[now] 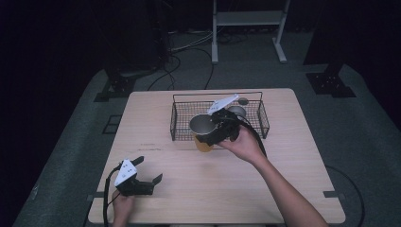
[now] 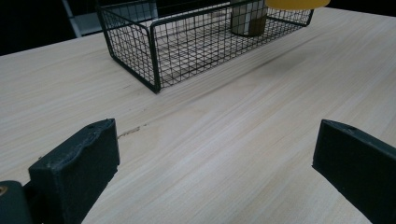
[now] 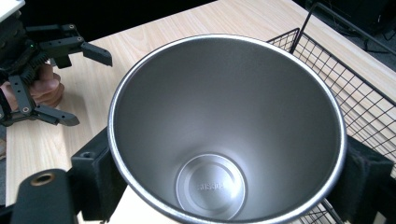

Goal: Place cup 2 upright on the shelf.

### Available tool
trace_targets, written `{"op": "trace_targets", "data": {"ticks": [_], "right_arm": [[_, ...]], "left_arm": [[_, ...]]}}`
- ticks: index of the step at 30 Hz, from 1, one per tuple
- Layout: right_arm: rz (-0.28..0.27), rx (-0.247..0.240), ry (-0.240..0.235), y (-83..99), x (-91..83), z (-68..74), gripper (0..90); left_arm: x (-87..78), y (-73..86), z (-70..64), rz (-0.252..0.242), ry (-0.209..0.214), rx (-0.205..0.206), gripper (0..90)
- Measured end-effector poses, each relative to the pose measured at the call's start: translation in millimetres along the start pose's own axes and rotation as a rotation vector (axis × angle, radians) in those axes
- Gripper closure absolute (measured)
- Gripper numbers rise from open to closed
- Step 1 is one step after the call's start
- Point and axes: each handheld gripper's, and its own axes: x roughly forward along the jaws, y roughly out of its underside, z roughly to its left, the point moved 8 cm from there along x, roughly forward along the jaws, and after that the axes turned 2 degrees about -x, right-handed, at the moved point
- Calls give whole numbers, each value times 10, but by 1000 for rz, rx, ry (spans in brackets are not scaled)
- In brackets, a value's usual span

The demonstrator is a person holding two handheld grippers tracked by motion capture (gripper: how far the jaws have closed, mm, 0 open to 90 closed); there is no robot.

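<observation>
Smooth conical steel cup (image 3: 224, 135) between jaws

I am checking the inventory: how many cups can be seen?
3: a shiny steel cup clamped in the right gripper, a yellow cup beneath it, and a grey metal cup in the wire basket. Others may be hidden.

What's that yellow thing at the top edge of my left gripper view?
Observer: It's a yellow cup, and in the high view it is directly beneath a steel cup.
Operator: Is anything holding that steel cup?
Observer: Yes. The right gripper has one jaw on each side of it, just under the rim.
Operator: Is there anything inside it?
Observer: No. The right gripper view looks straight in, and it's empty down to the bare bottom.
</observation>
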Motion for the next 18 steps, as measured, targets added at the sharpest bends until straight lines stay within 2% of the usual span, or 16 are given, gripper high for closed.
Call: {"op": "trace_targets", "data": {"ticks": [18], "right_arm": [[-23, 0, 2, -242, -125, -95, 133]], "left_arm": [[0, -1, -2, -1, 1, -2, 0]]}}
